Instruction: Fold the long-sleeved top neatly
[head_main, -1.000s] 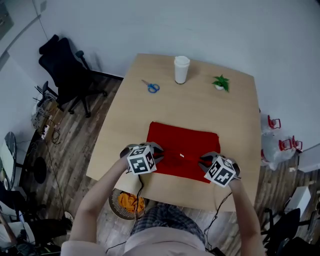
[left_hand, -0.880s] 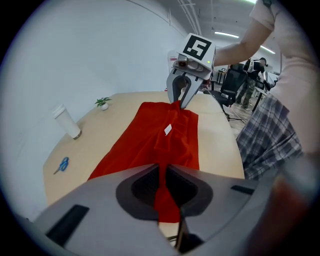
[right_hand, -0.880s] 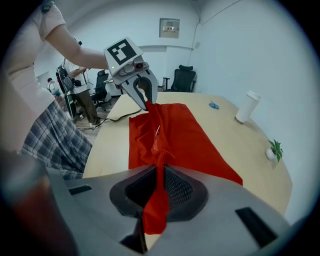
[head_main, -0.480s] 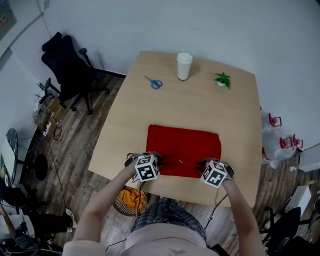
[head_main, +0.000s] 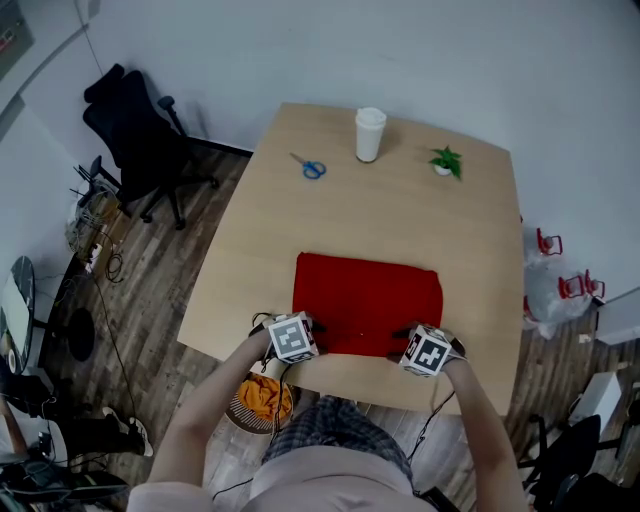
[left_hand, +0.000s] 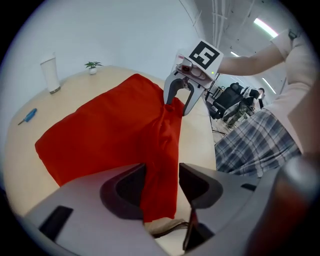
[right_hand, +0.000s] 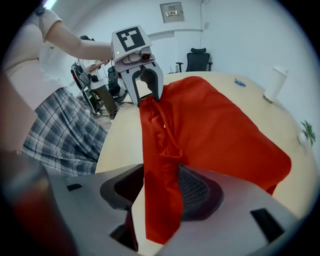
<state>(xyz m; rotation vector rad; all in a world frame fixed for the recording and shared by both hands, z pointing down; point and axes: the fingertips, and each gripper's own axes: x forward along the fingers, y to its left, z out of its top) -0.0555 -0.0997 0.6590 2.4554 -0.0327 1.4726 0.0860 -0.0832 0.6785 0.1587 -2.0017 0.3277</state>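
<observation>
Top (head_main: 367, 303) found part-folded at the table's (head_main: 400, 215) near edge, hem lying loose between the just-opened jaws of left gripper (left_hand: 162, 187) and right gripper (right_hand: 161, 187); further folds judged outstanding.

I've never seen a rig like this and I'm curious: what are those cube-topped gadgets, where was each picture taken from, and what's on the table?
No robot: a person holds a two-jaw gripper in each hand, and the patterned cubes are part of them. One picture comes from a camera on the person's head, looking down. The other two come from cameras riding on the left gripper and the right gripper, looking along their jaws. On the table lie a red top, blue scissors, a white cup and a small plant. Both grippers' jaws have just been opening; the top's near edge lies between them, not pinched.
</observation>
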